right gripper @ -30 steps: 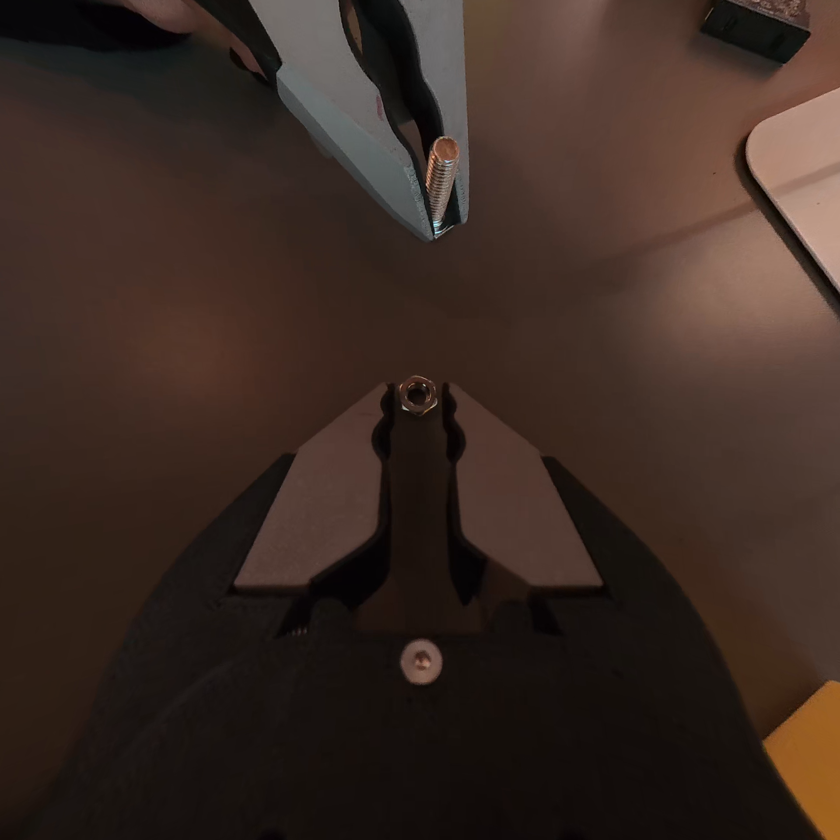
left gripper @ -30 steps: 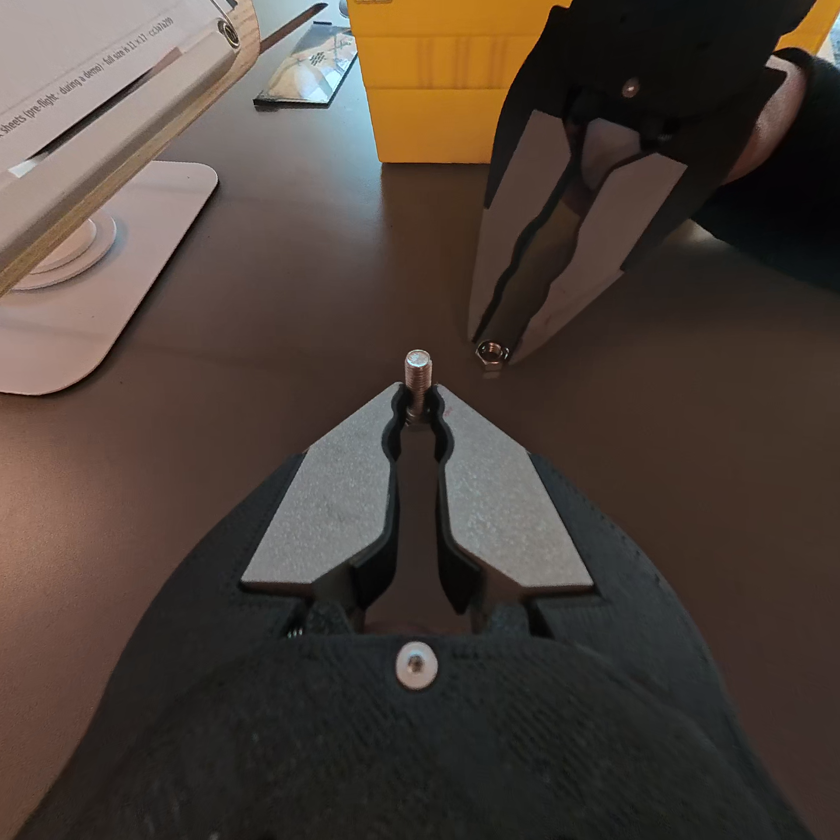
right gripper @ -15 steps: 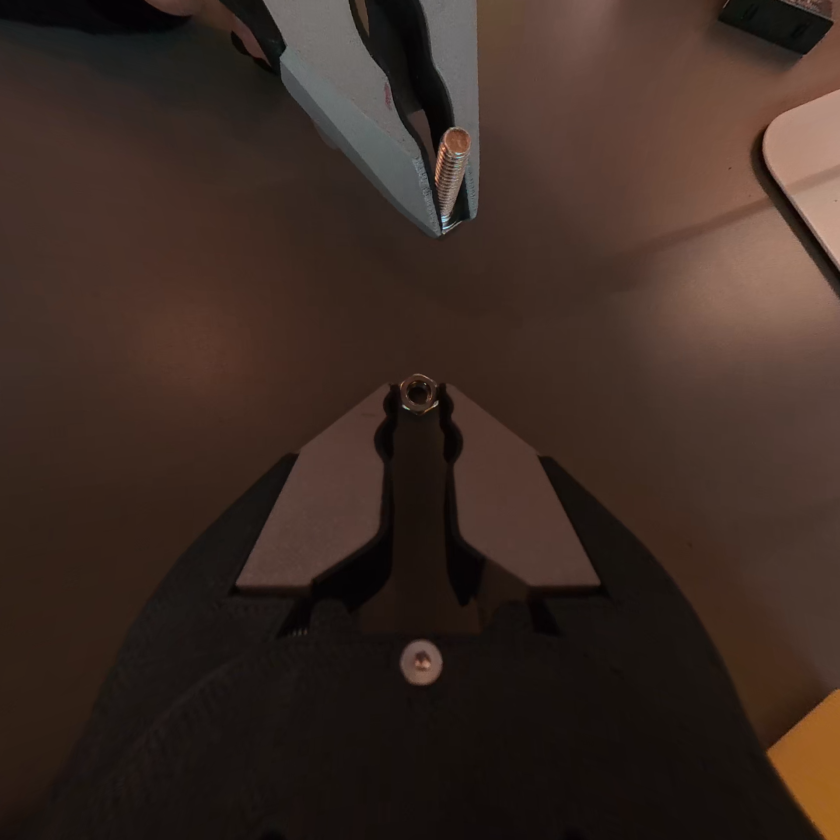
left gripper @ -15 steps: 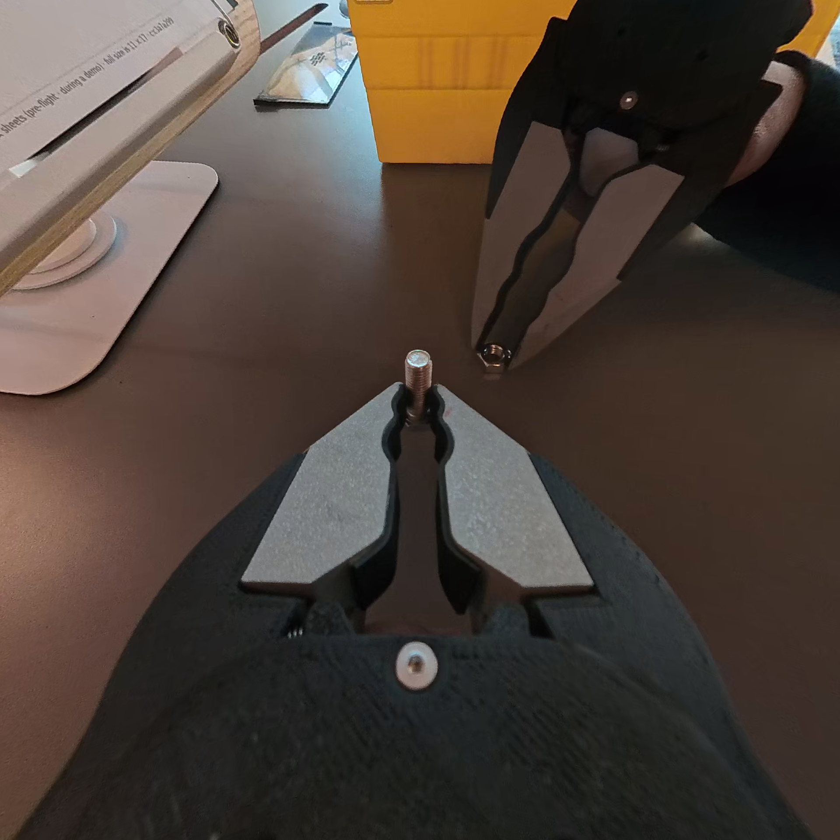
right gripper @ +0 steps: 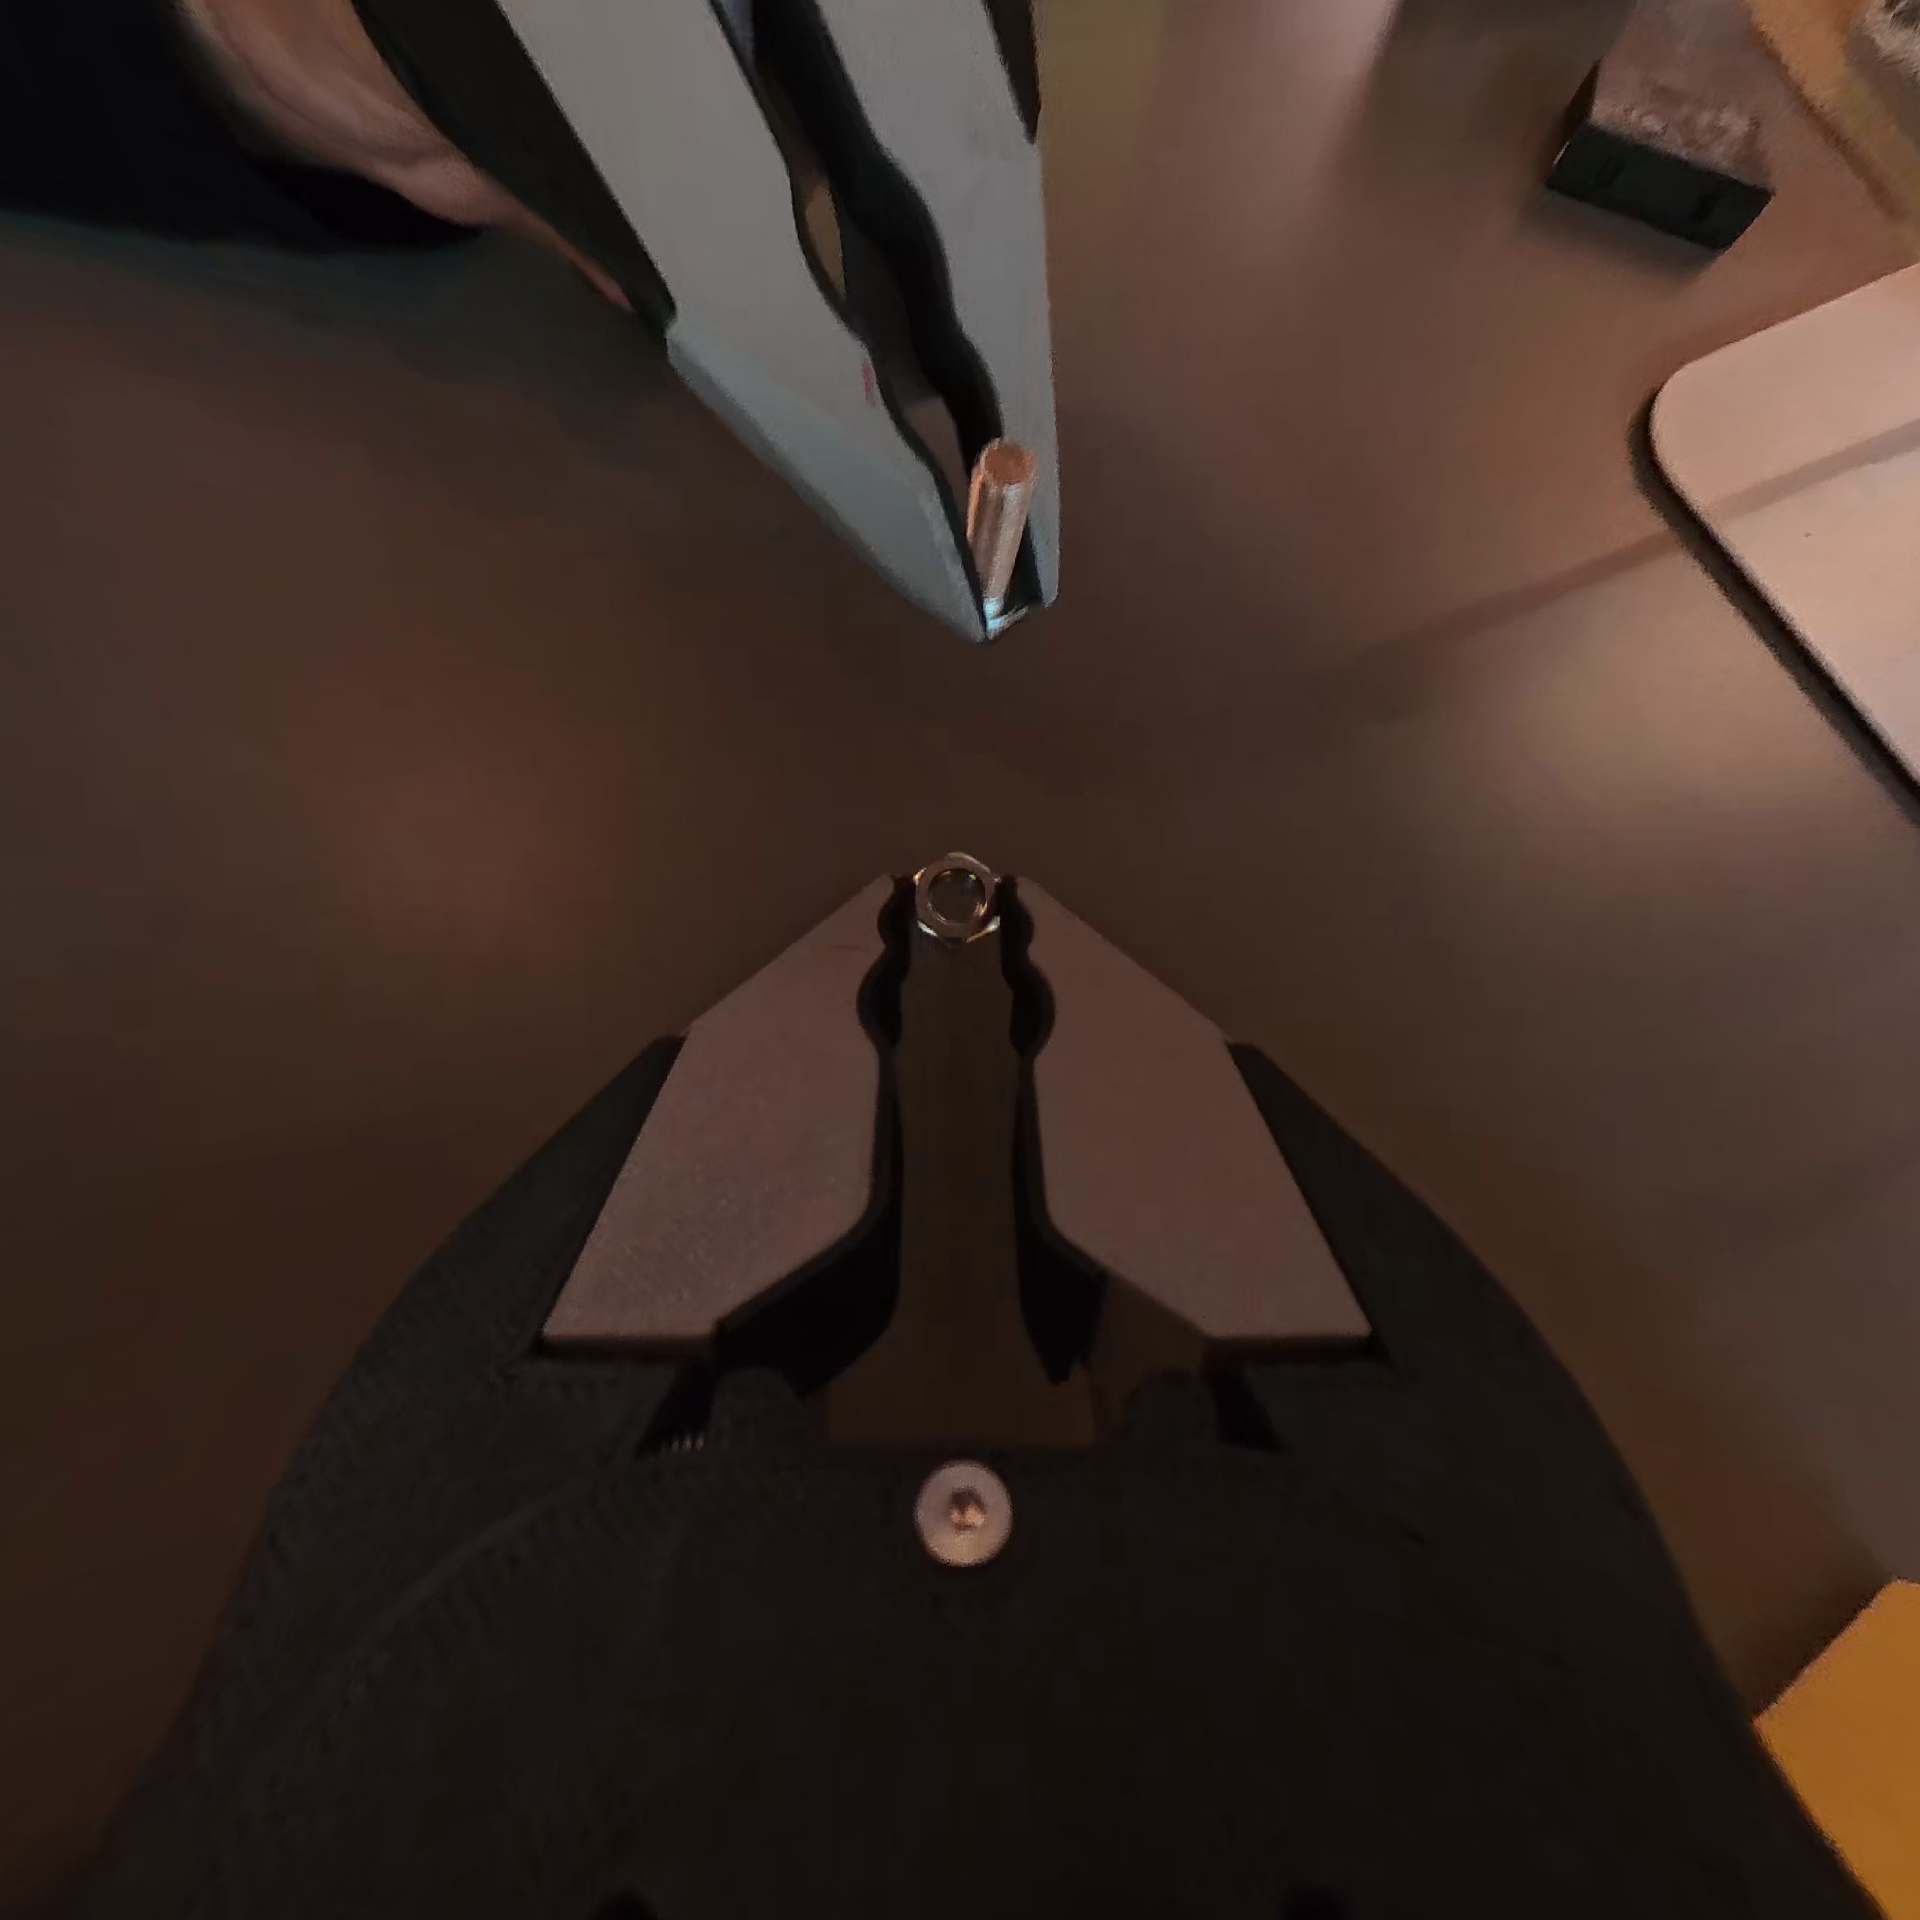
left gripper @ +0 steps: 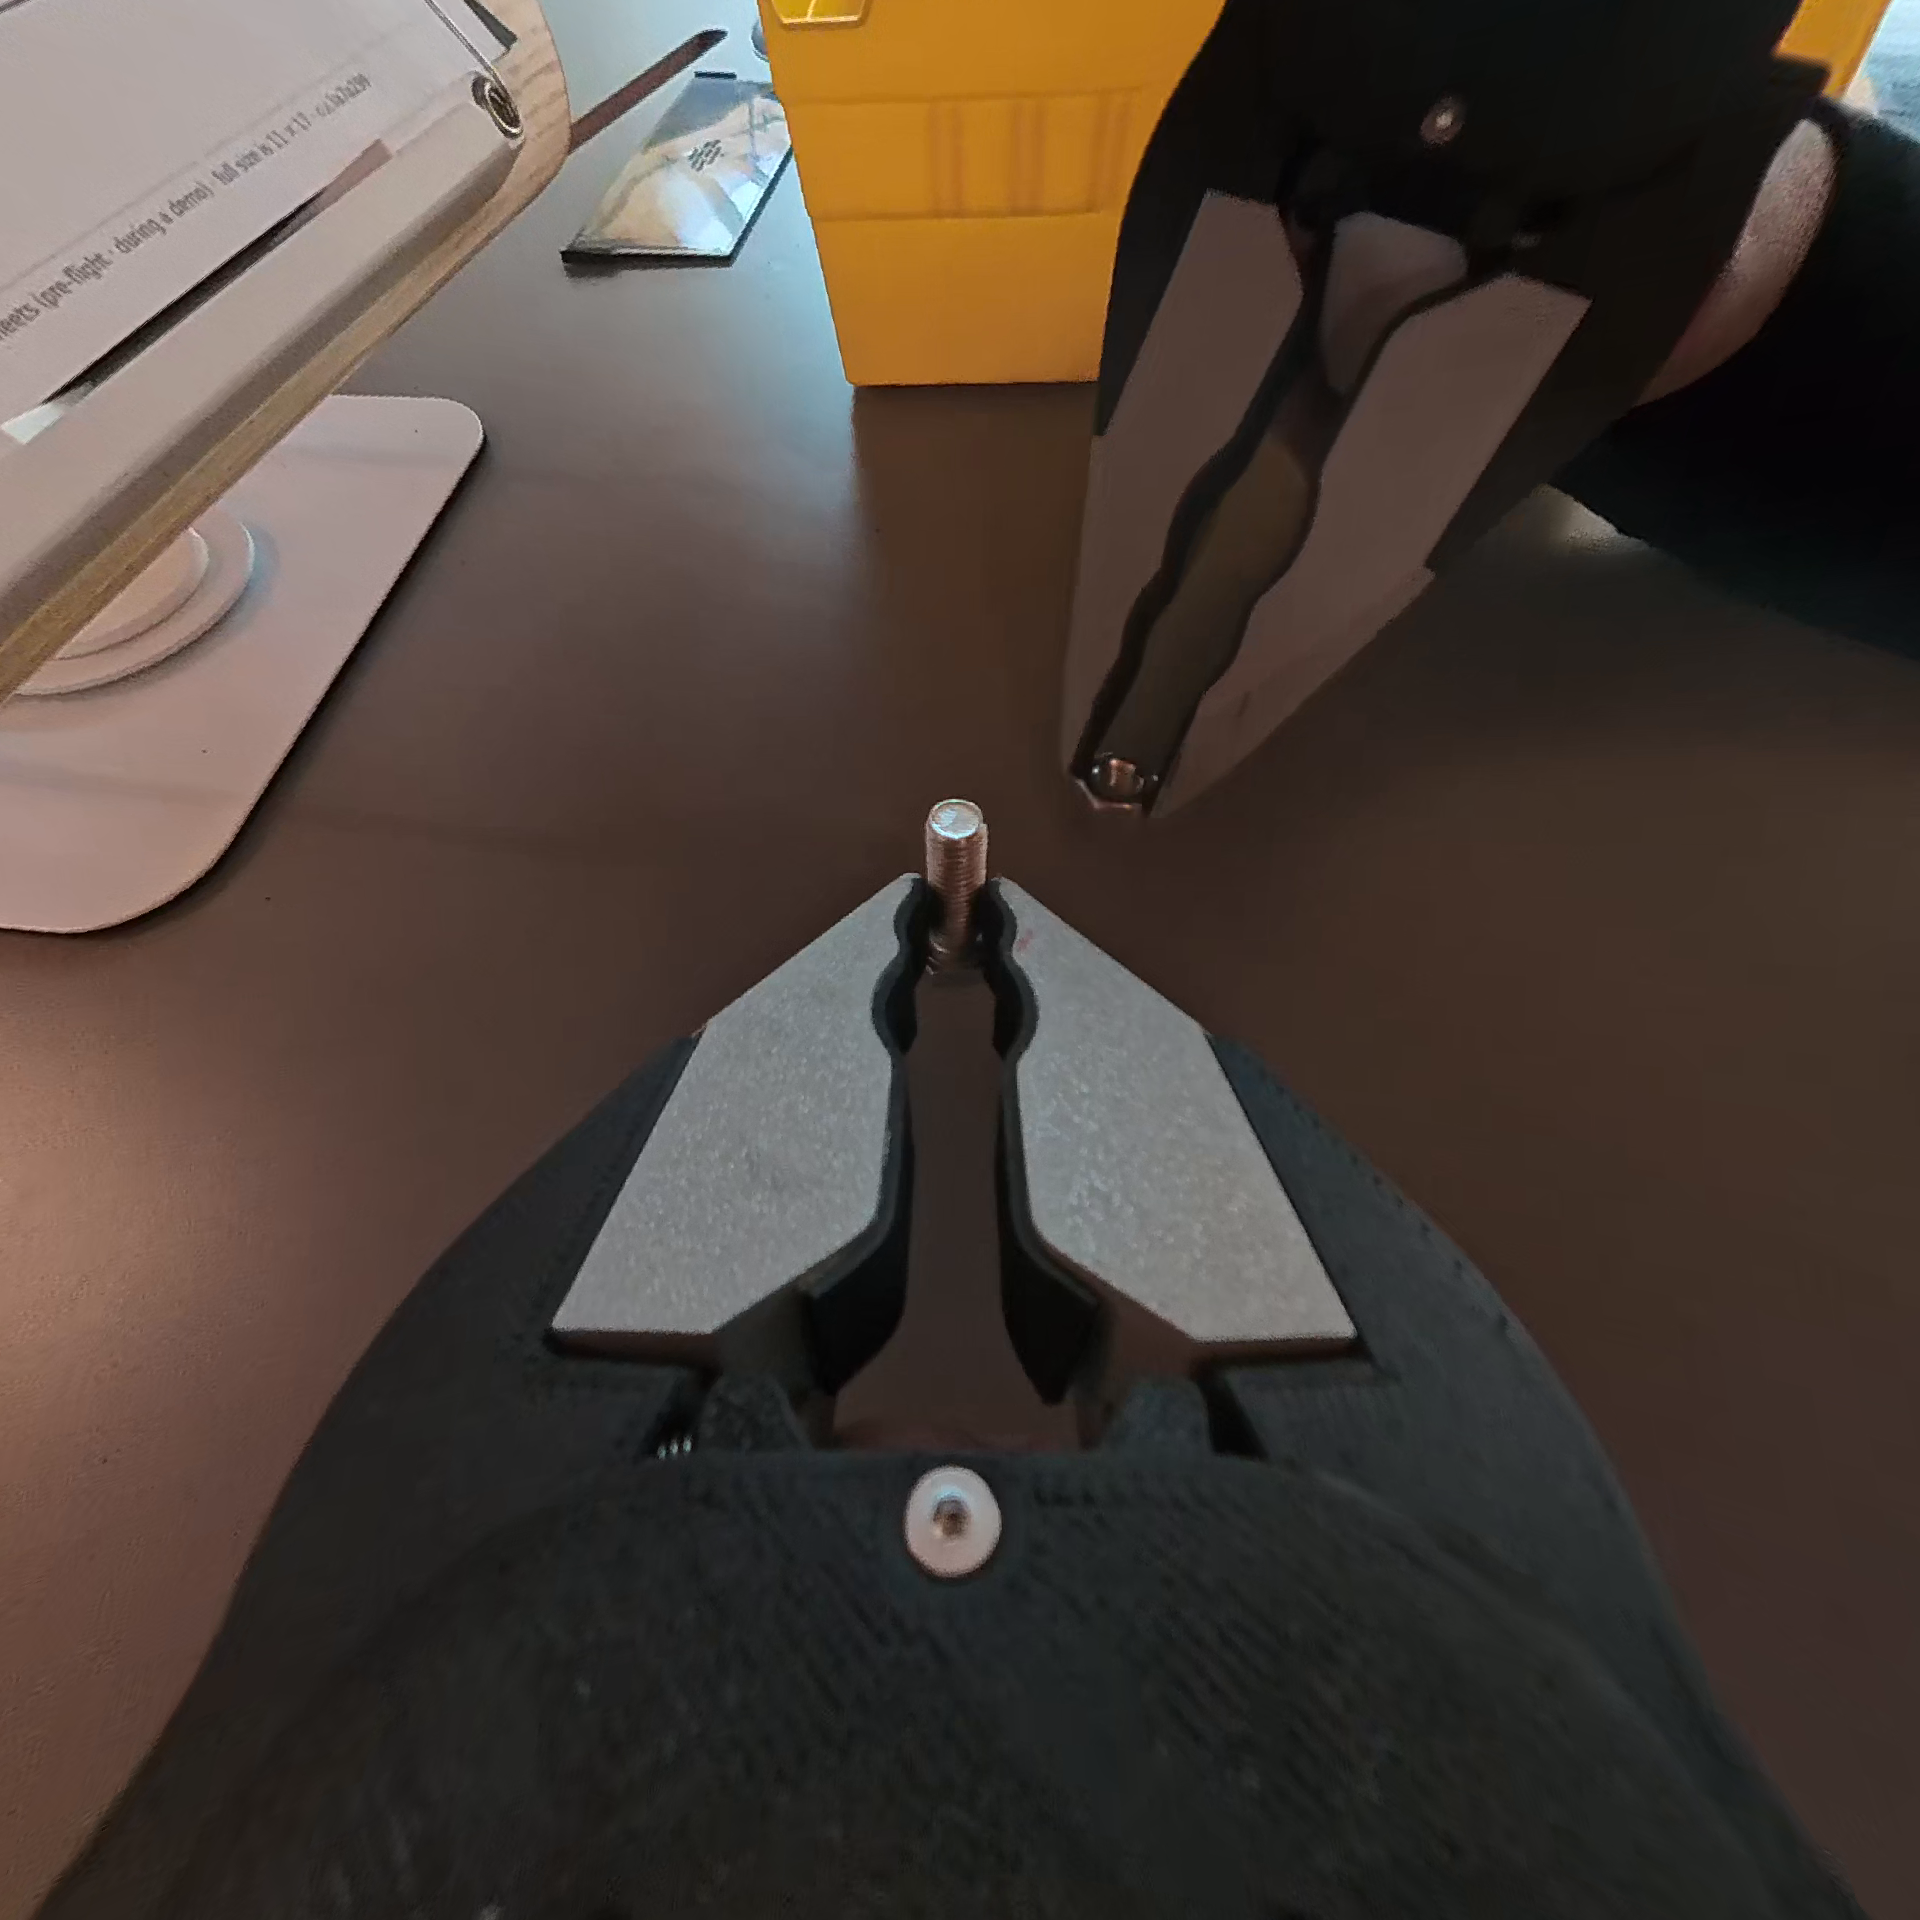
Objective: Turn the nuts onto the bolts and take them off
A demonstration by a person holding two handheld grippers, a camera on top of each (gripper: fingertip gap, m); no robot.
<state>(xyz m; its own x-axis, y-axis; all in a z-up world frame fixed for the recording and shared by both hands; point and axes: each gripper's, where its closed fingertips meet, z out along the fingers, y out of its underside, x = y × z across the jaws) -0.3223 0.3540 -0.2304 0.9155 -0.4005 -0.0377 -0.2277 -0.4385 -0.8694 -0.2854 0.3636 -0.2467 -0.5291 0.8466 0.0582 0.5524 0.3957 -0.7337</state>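
My right gripper (right gripper: 957, 883), clamped on the nut (right gripper: 957, 900), has edged nearer the bolt (left gripper: 954, 868) pinched in my left gripper (left gripper: 954, 896); threading not yet begun.

dark brown table (left gripper: 623, 727), yellow box (left gripper: 966, 208), white stand base (left gripper: 208, 623), tilted wood-edged board with paper (left gripper: 208, 208), dark booklet (left gripper: 686, 197)

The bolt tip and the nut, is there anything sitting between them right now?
Nothing. In the left wrist view only bare dark table shows between the bolt and the nut; the right wrist view shows the same open gap.
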